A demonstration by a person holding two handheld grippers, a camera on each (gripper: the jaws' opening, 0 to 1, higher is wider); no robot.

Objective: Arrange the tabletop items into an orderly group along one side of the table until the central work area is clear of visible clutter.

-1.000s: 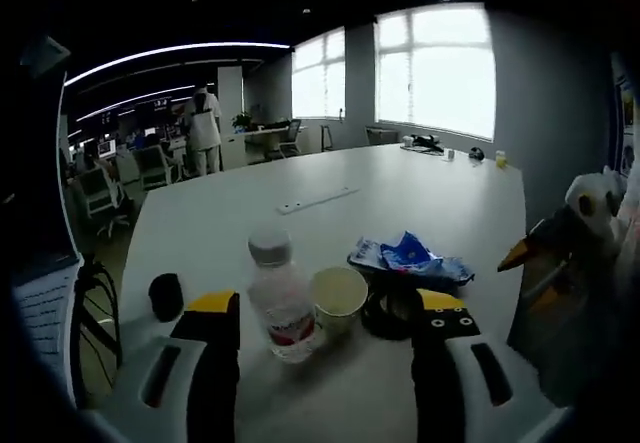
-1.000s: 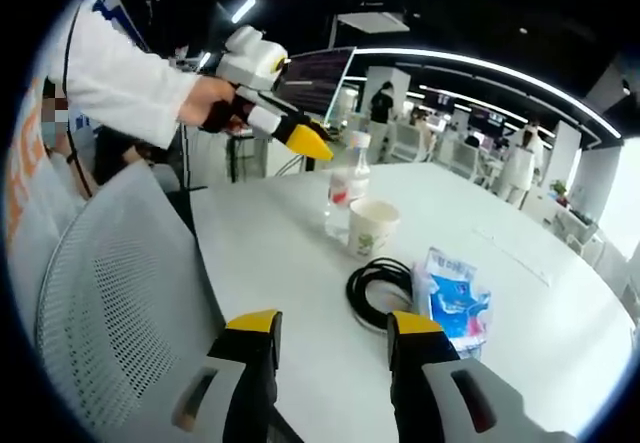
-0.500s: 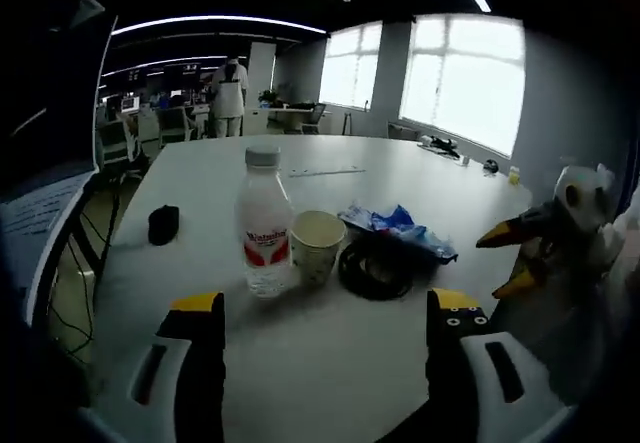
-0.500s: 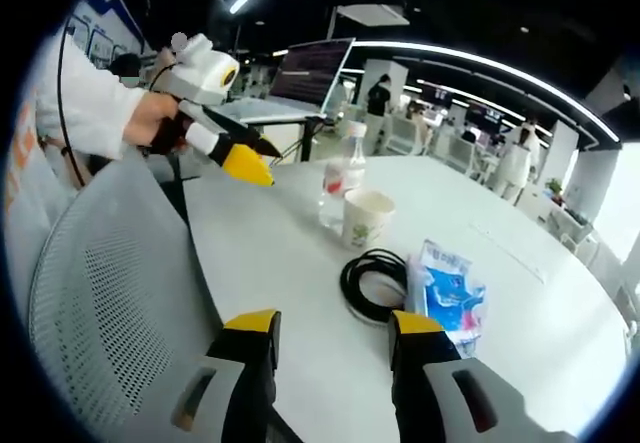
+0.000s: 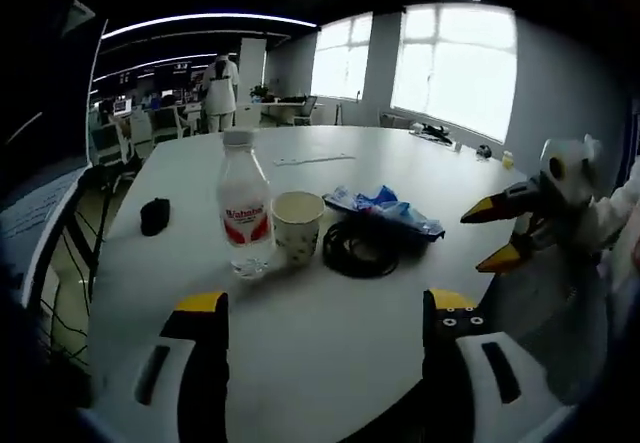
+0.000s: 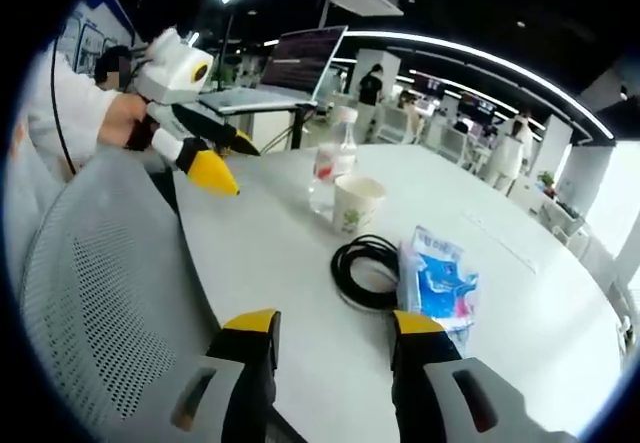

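Big white bench in a dim office with bright windows, water bottle, paper cup, black cable coil and blue packet in a row mid-bench, small black thing apart, grey mesh chair close by, left gripper spread wide, holding nothing, right gripper spread, holding nothing.

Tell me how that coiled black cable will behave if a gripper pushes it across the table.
The black cable is a loose coil, so it will probably deform and drag rather than slide whole. It touches the blue packet, so that may shift too.
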